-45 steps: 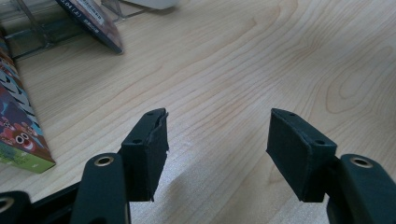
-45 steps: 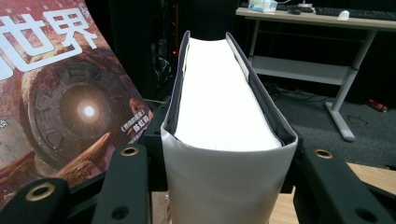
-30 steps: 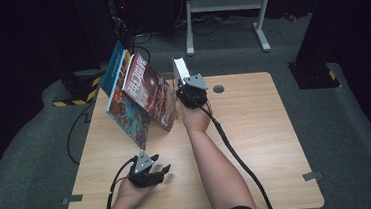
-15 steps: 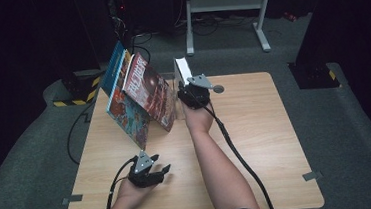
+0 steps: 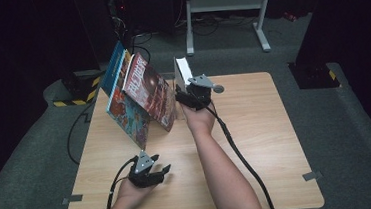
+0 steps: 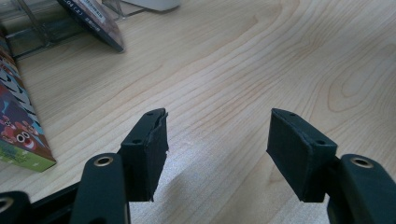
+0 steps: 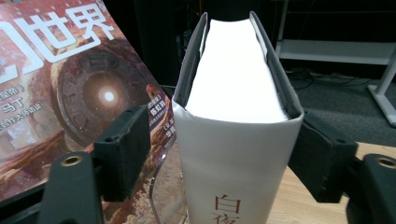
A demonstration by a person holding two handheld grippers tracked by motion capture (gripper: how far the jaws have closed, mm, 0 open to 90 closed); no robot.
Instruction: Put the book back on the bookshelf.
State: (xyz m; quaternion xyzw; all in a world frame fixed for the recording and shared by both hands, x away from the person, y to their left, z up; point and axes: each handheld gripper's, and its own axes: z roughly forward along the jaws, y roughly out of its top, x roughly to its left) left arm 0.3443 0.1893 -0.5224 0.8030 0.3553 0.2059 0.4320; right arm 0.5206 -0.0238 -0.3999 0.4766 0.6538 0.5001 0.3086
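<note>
Not much has shifted since a second ago: the right gripper point(image 5: 188, 91) sits at the same spot by the white book point(image 5: 182, 70), but its jaws have just been opening, and the book is between them. The left gripper point(image 5: 160, 174) hasn't budged.

From the high view you get the layout: the white book stands upright at the far edge of the wooden table point(image 5: 277, 142), just right of the leaning magazines point(image 5: 140, 95), with the right hand point(image 5: 200, 121) reaching in from the near side. The left hand point(image 5: 132, 191) rests near the table's near left edge, well apart from all that.

The right gripper view fills in what the overhead can't: spine facing the camera, red characters on it, white page block on top, and a visible gap between the left pad and the cover (the right pad looks just beside or touching it, hard to call). So the grip reads as let go, not clamped. There's also a clear stand point(image 7: 163, 196) under the book that's barely visible from above.

The left gripper view shows its jaws spread apart over bare wood, holding nothing, with a colourful book point(image 6: 18, 126) off to its left.
</note>
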